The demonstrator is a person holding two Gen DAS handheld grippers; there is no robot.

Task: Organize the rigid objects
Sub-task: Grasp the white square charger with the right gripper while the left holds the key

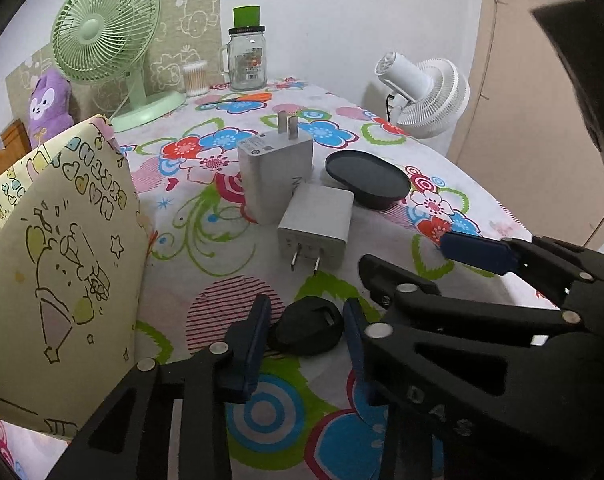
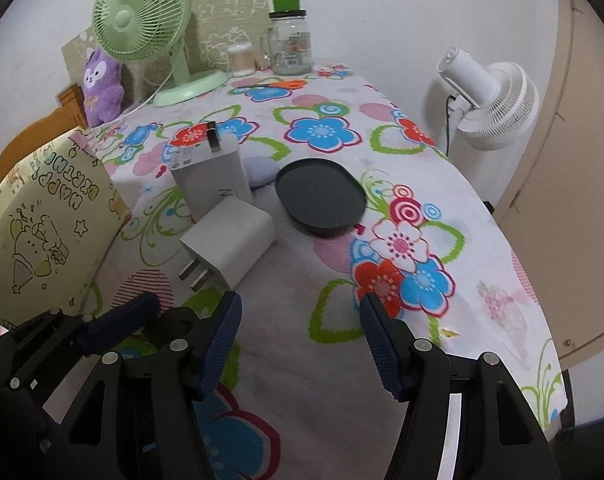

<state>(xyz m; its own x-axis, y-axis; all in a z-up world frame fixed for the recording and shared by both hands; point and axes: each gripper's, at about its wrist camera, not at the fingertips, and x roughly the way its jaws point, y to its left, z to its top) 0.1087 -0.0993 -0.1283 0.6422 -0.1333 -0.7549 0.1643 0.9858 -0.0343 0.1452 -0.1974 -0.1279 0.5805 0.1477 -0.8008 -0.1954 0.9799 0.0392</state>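
Note:
A small black plug adapter (image 1: 307,326) lies on the flowered tablecloth between the fingers of my left gripper (image 1: 307,334), which is open around it without closing. Beyond it lie a small white charger (image 1: 317,226) with prongs toward me and a larger white charger (image 1: 276,174) standing prongs up. A dark oval tray (image 1: 367,179) sits to their right. My right gripper (image 2: 300,332) is open and empty over bare cloth, right of the left gripper (image 2: 134,316). The small charger (image 2: 230,246), large charger (image 2: 214,176) and tray (image 2: 321,196) show ahead of it.
A yellow cartoon gift box (image 1: 58,264) stands at the left. At the back are a green desk fan (image 1: 106,36), a glass jar (image 1: 247,60), cotton swabs (image 1: 195,78), orange scissors (image 1: 246,99) and a purple plush (image 1: 49,104). A white floor fan (image 1: 426,96) stands off the table's right edge.

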